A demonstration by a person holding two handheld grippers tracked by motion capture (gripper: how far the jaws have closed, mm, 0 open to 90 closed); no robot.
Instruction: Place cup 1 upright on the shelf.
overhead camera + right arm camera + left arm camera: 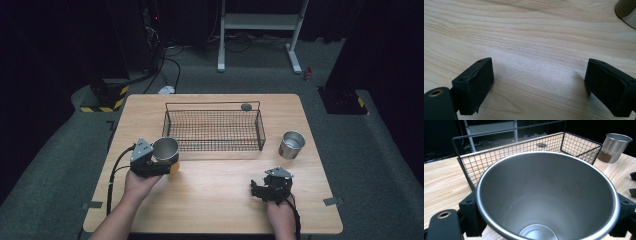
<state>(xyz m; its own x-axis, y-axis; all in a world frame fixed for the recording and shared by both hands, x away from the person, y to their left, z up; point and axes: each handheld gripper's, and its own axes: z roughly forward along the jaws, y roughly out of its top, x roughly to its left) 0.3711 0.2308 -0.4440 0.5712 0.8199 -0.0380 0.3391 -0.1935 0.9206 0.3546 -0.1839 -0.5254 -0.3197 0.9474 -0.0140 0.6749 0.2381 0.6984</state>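
Left hand-held gripper (159, 166) grasps a shiny round steel cup (165, 149) beside the black wire basket (214, 130).
Right hand-held gripper (260, 190) hangs released over the pale wooden surface (215, 200); jaws spread wide.

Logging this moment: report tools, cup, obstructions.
Left tool shut on steel cup. Right tool open, over bare table. Wire basket just ahead, nothing between.

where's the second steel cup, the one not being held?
In the high view the free shiny steel cup stands upright on the light wooden table, right of the black wire basket and ahead of the open right gripper.
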